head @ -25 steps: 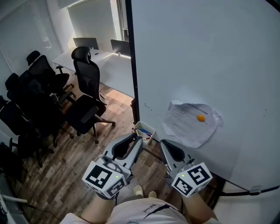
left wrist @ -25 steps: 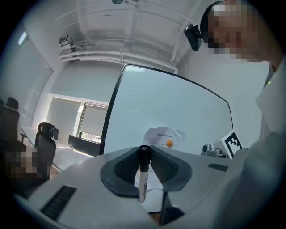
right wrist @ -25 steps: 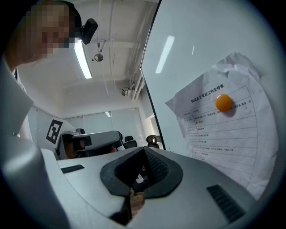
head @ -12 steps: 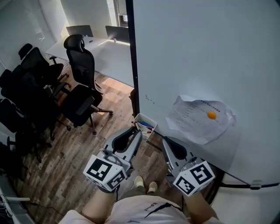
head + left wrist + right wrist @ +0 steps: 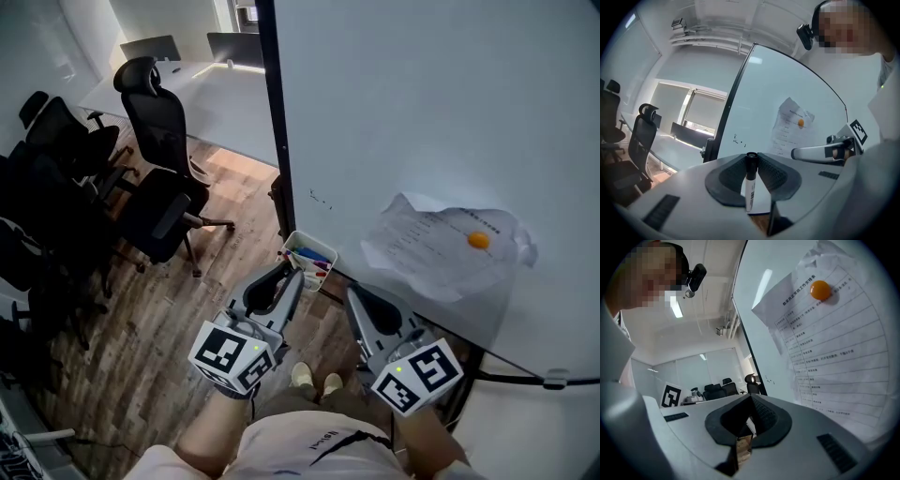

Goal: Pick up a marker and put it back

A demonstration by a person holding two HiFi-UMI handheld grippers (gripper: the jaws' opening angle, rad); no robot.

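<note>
Nearest to us, our two arms reach out over our shoes (image 5: pixel 314 379) on the wooden floor (image 5: pixel 187 319). The left tongs (image 5: pixel 287 272) are clenched on a marker (image 5: pixel 749 182). In the left gripper view it stands upright between the ribbed pads, black cap at the top and white barrel running down below the grip. The right tongs (image 5: pixel 355 296) sit just to the right of the left ones. In the right gripper view their pads meet at the tips with nothing between them, so we read them as clenched and empty.

Just past the left tongs' tip, a small white tray (image 5: pixel 317 242) hangs at the lower left corner of the whiteboard (image 5: pixel 422 112). It holds a few markers, blue and red among them. Whether the tongs touch the tray, we cannot tell.

Further right on the whiteboard, a crumpled printed sheet (image 5: pixel 441 253) is pinned under an orange magnet (image 5: pixel 479 240). A few small dark marks show on the board above the tray.

To the far left, black office chairs (image 5: pixel 155 178) stand on the floor. Behind them a long white bench (image 5: pixel 187 94) carries two dark monitors.
</note>
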